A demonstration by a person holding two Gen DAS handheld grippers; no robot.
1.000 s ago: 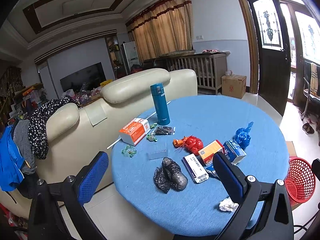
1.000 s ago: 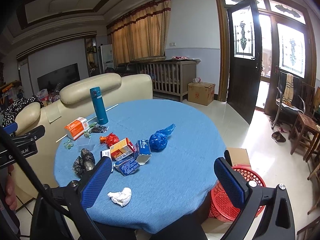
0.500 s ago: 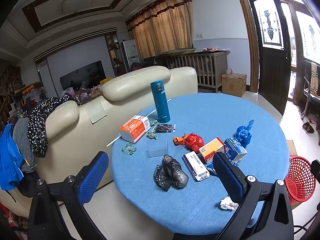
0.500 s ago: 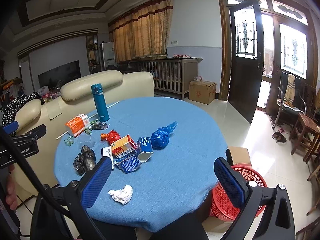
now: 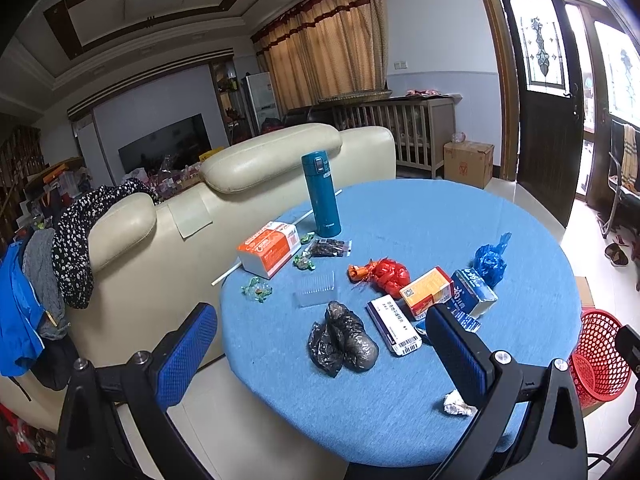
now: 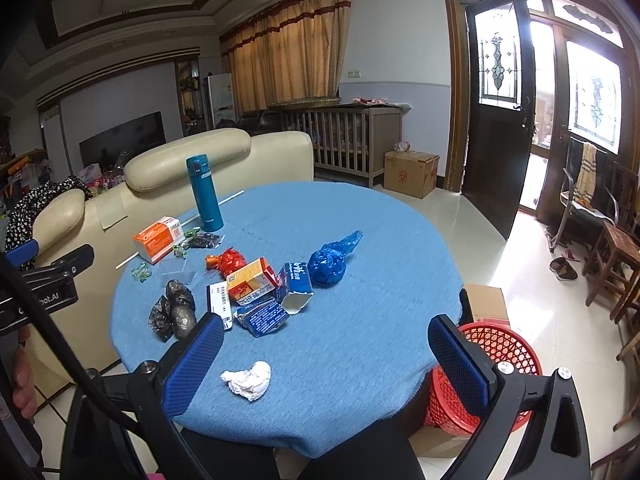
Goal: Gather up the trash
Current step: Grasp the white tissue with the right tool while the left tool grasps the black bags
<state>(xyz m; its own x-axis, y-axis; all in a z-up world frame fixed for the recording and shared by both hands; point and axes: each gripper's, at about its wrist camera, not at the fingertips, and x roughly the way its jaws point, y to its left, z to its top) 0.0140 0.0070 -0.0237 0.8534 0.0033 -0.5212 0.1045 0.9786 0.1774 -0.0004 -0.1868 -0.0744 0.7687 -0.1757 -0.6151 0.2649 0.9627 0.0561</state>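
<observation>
Trash lies scattered on the round blue table [image 5: 400, 216] [image 6: 360, 340]: a black bag [image 5: 344, 340] [image 6: 174, 314], a crumpled white tissue [image 6: 248, 380] [image 5: 458, 403], a red bag [image 5: 390, 276] [image 6: 230, 260], a blue bag [image 5: 490, 260] [image 6: 330, 262] and several small cartons [image 6: 256, 280]. A red mesh basket [image 6: 492, 364] [image 5: 596, 356] stands on the floor at the table's right. My left gripper [image 5: 320, 356] hovers open before the table's near edge, in line with the black bag. My right gripper [image 6: 326, 360] is open above the near edge, the tissue just left of its middle.
A teal flask [image 5: 322, 196] [image 6: 204, 194] stands at the table's far side beside an orange-and-white box [image 5: 270, 252] and a clear plastic tray [image 5: 316, 288]. A cream sofa [image 5: 200, 216] backs against the table's left. A cardboard box [image 6: 486, 302] sits behind the basket. A hand [image 6: 22, 376] shows at far left.
Both views have shifted only slightly; the table items sit a little lower in the frame. Both grippers stay open and nothing on the table has moved.
</observation>
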